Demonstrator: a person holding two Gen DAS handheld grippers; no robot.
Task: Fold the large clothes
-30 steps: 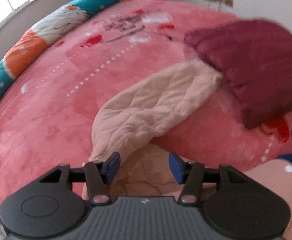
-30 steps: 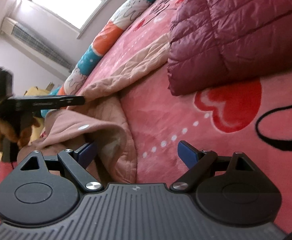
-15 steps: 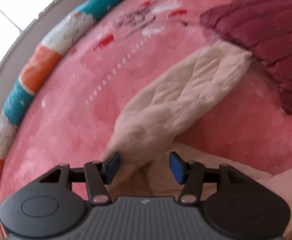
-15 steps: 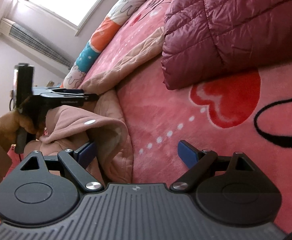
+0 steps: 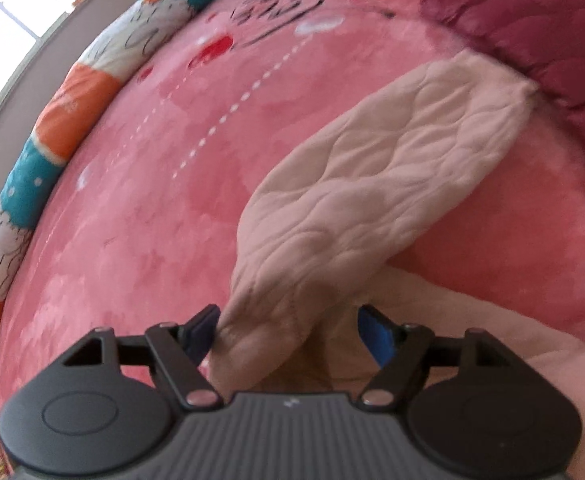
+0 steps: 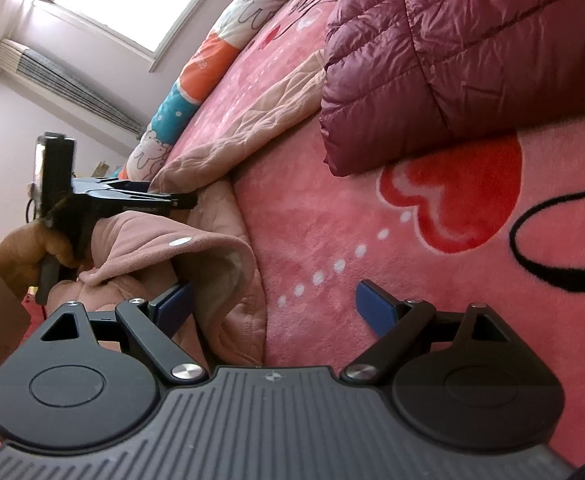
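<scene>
On a pink bed blanket [image 5: 140,240], the left gripper [image 5: 288,328] is seen lower than a second ago, its jaws just widened around the beige quilted sleeve [image 5: 372,184], unclamped. The right gripper [image 6: 272,304] is held apart beside the garment. A grasp seems imminent.

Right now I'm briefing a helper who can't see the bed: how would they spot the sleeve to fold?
On the pink blanket, find the maroon puffer jacket. A pale quilted sleeve runs from under its edge down to the left claw. It alone is beige with wavy stitching.
</scene>
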